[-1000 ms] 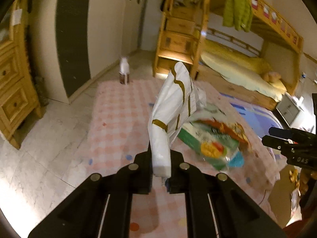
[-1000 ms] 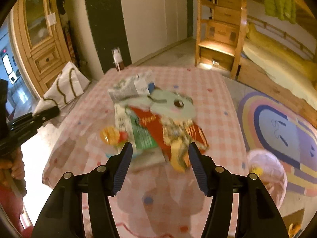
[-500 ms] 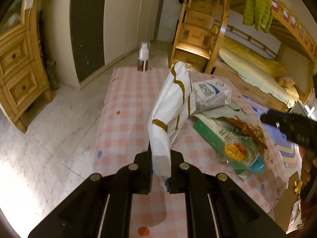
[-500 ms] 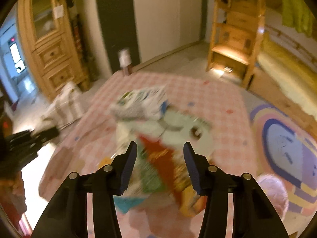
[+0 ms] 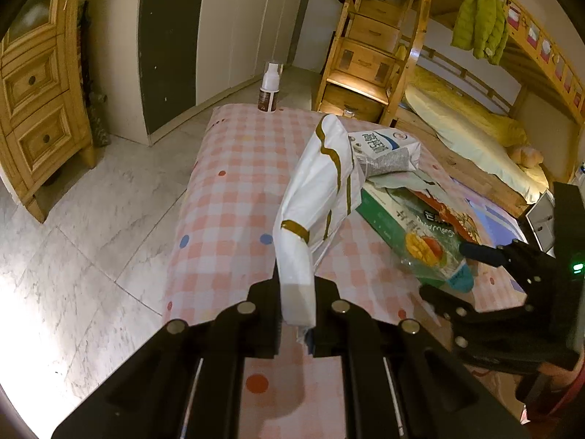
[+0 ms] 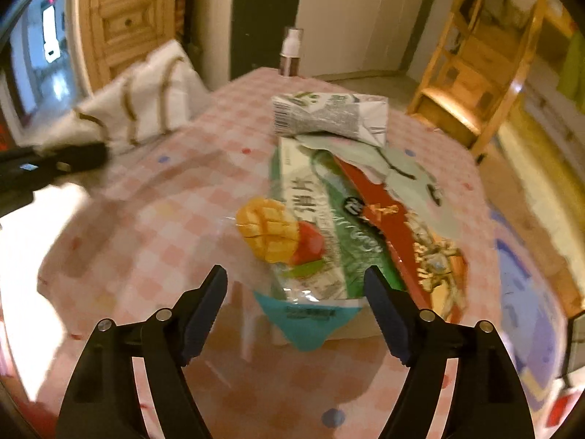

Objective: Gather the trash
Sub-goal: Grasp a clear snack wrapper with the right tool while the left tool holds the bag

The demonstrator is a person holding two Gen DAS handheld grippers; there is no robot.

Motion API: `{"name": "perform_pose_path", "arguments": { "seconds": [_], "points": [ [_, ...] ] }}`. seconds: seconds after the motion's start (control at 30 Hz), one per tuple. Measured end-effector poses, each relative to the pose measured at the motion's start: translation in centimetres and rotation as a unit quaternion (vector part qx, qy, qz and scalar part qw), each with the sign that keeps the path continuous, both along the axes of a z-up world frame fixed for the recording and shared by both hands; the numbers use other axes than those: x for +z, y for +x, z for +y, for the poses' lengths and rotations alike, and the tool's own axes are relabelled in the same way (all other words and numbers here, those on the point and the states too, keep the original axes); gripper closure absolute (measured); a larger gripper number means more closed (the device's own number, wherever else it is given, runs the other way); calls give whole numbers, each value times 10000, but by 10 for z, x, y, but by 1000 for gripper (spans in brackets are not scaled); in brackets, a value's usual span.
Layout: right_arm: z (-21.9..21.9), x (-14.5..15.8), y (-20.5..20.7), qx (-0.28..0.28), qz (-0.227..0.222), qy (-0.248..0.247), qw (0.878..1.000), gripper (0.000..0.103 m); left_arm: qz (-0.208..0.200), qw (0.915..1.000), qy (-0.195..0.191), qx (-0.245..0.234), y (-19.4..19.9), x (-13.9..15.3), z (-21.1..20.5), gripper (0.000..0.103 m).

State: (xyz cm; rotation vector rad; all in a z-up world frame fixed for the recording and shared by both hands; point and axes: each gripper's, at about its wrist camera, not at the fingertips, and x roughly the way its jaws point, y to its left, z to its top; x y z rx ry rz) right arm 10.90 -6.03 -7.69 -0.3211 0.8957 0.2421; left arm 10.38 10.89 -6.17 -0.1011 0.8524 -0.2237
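My left gripper (image 5: 297, 305) is shut on the rim of a white bag with gold trim (image 5: 321, 186), held above the near left part of the checked table (image 5: 237, 183); the bag also shows in the right wrist view (image 6: 142, 106). A pile of trash lies on the table: a clear mango snack packet (image 6: 289, 252), a green box (image 5: 384, 216), a red wrapper (image 6: 398, 226) and a crushed milk carton (image 6: 329, 117). My right gripper (image 6: 296, 292) is open, its fingers on either side of the mango packet's near end, just above it.
A small white and brown bottle (image 5: 269, 89) stands at the table's far edge. A wooden bunk bed with stair drawers (image 5: 369, 58) is at the far right, a wooden cabinet (image 5: 36, 109) at the left. Marble floor lies left of the table.
My right gripper has moved down and closer to the mango packet and opened wider. My left gripper still holds the bag and has shifted little.
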Motion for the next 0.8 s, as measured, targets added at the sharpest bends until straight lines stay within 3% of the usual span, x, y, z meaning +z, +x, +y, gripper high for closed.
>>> {"name": "perform_pose_path", "arguments": {
  "seconds": [0.2, 0.37, 0.53, 0.63, 0.8],
  "points": [
    [-2, 5, -4, -133, -352, -367, 9986, 58, -10, 10000, -62, 22, -9, 4, 2, 96],
    [-6, 29, -21, -100, -641, -154, 9978, 95, -124, 9999, -70, 6, -20, 12, -2, 96],
    [-25, 74, -50, -69, -1088, 441, 9931, 102, -293, 9995, -51, -95, -32, 26, -12, 96],
    [-47, 101, -66, -132, -1166, 1136, 9866, 102, -383, 9991, -38, -159, -40, 36, -20, 96],
    [-84, 125, -90, -285, -1263, 1830, 9746, 102, -538, 9979, -28, -374, -52, 50, -43, 96]
  ]
}}
